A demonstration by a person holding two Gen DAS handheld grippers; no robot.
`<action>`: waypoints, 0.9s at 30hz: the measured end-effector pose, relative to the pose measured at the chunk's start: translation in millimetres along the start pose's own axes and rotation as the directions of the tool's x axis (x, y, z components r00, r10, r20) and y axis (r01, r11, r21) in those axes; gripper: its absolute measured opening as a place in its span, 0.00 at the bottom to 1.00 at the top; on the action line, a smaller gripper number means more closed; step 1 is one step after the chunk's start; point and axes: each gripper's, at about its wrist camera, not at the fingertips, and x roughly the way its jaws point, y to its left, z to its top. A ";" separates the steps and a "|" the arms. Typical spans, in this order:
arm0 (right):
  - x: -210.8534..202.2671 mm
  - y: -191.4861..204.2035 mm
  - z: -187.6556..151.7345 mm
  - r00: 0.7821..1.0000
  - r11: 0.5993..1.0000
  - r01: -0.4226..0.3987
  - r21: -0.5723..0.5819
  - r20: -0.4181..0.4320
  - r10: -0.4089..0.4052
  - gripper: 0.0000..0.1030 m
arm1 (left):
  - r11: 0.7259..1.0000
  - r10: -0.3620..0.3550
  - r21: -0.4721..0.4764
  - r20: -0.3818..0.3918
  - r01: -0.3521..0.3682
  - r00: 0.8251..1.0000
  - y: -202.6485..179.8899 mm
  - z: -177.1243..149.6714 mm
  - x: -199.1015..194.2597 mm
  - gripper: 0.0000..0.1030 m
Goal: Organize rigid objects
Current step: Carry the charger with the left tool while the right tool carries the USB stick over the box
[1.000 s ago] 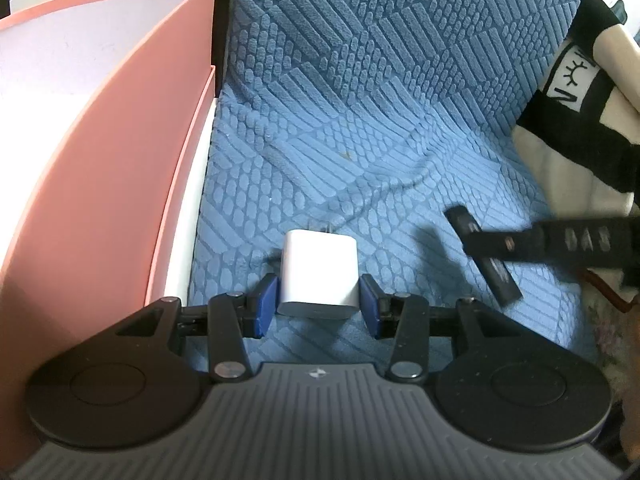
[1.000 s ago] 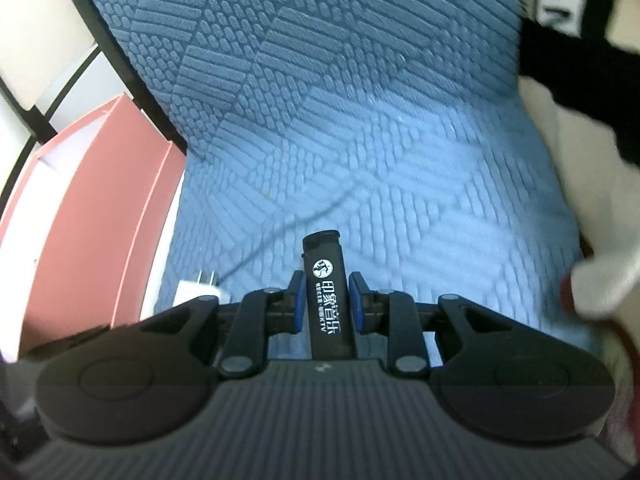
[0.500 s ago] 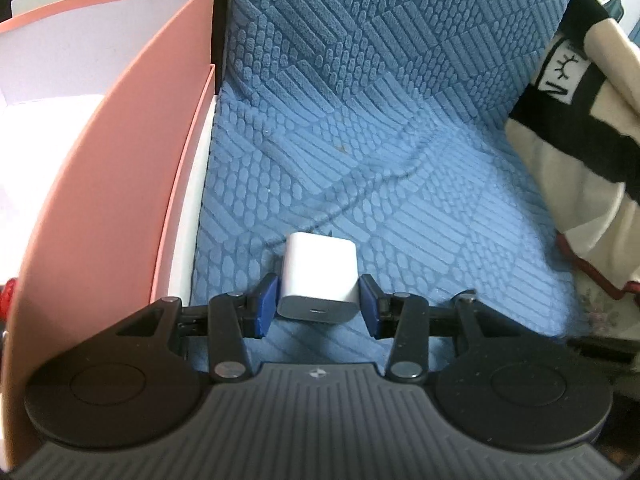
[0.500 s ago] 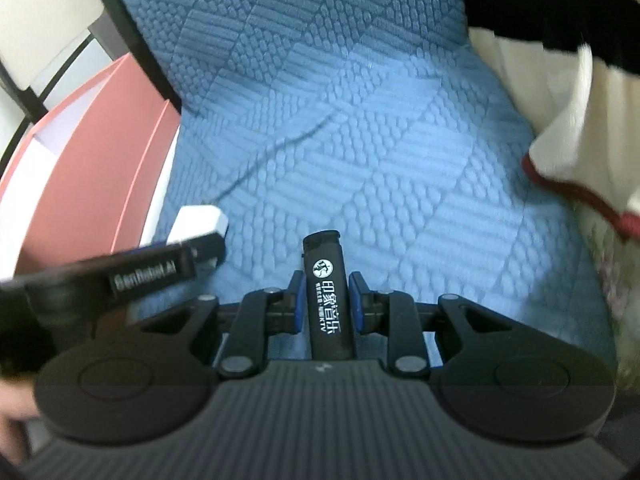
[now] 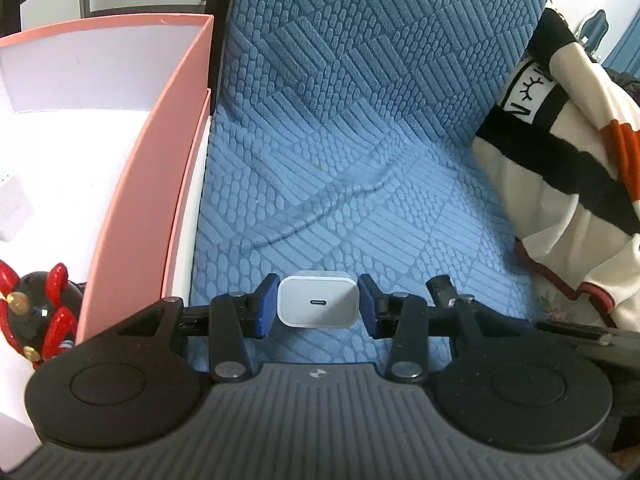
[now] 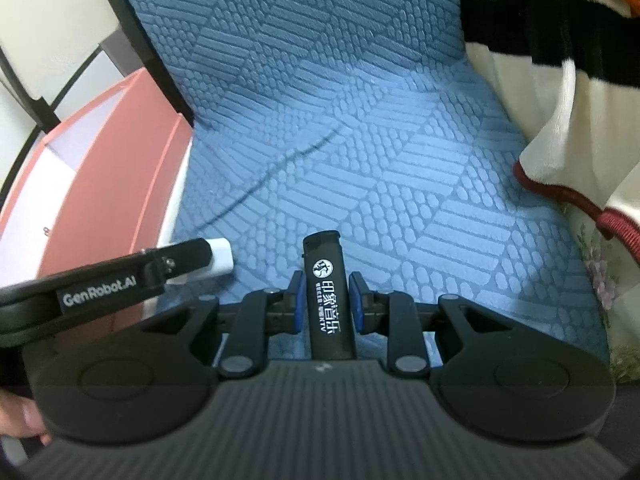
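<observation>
My left gripper (image 5: 318, 306) is shut on a white USB charger block (image 5: 318, 305), its port facing the camera, held above the blue seat cushion (image 5: 360, 200). The charger also shows in the right wrist view (image 6: 220, 258), at the tip of the left gripper body. My right gripper (image 6: 326, 300) is shut on a black lighter (image 6: 328, 296) with white print, pointing forward over the cushion. The lighter's tip shows in the left wrist view (image 5: 440, 286). A pink open box (image 5: 160, 184) with a white inside stands to the left.
Inside the pink box lie a black and red figurine (image 5: 36, 312) and a white block (image 5: 12, 208). A cream, black and orange blanket (image 5: 568, 184) is heaped at the right. The quilted blue backrest (image 5: 380, 40) rises behind. The box also shows in the right wrist view (image 6: 104, 184).
Both grippers have lifted and pulled back with their objects. The left gripper tilted the charger so its port faces the camera, and the box interior came into view. The two grippers now sit side by side.
</observation>
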 end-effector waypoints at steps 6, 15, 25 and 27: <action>-17.1 3.8 8.5 0.999 1.000 -0.016 0.005 0.030 0.016 0.26 | 1.000 -0.004 0.022 0.001 0.004 1.000 -1.2 4.0 -15.8 0.46; -52.3 31.9 35.9 0.993 0.998 -0.046 -0.033 0.106 0.050 0.26 | 1.000 -0.027 0.015 0.067 0.026 0.997 3.5 46.0 -61.5 0.46; -94.3 86.7 72.7 0.972 0.990 -0.092 -0.110 0.207 0.113 0.26 | 1.000 -0.026 -0.001 0.153 0.027 0.988 31.9 99.2 -129.0 0.47; -101.1 99.0 78.9 0.966 0.986 -0.106 -0.127 0.222 0.133 0.26 | 1.000 -0.017 -0.012 0.173 0.019 0.985 41.3 108.3 -142.9 0.47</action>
